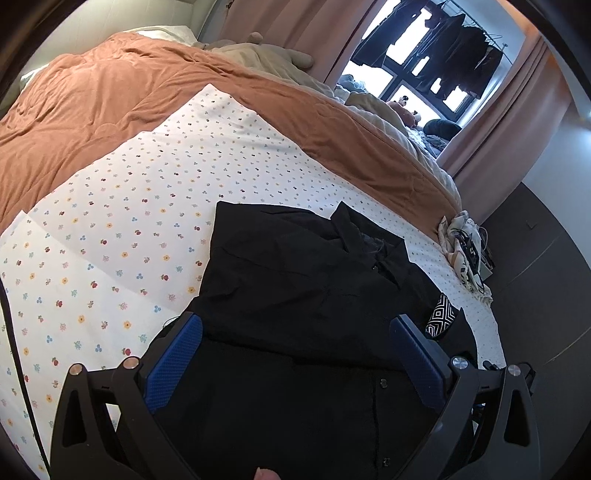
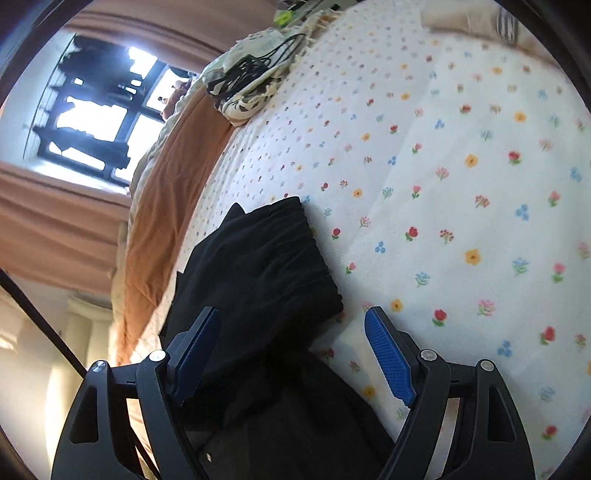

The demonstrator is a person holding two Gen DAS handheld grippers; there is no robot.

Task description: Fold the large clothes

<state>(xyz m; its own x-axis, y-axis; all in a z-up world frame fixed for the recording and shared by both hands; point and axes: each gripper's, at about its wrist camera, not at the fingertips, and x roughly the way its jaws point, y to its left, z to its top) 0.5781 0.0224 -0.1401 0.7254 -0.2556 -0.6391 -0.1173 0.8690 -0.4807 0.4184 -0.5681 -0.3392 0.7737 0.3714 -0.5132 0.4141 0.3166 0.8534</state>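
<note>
Here, a black garment (image 1: 295, 280) is seen spread on a flowered sheet (image 1: 122, 229) that covers the near part of a bed. To the left and behind, an orange quilt (image 1: 110, 96) is laid over the rest of the bed, and beyond it a beige blanket (image 1: 251, 51) is bunched near pink curtains (image 1: 325, 33). Dark clothes (image 1: 443, 44) are hung against the window further right. At the bed's right edge a cream cloth (image 1: 461, 240) is heaped, with black cables (image 1: 476, 254) piled on it; no true container is visible. A black-and-white patterned piece (image 1: 441, 319) is partly tucked beside the garment.

The left gripper (image 1: 295, 358) is held above the garment with its jaws wide apart; the blue pads (image 1: 173, 365) are clear of the fabric on both sides, and nothing is clamped. The garment stretches from under this gripper up and away toward the quilt, a collar-like fold lying at its far right.

In the right wrist view, the window and curtains are at the left, then the quilt, then the garment (image 2: 258, 280), then the sheet (image 2: 461, 184). The right gripper (image 2: 295, 362) is also spread open. A pleated edge of the garment lies between and just ahead of its fingers (image 2: 391, 362); whether the left pad touches the cloth cannot be told.
</note>
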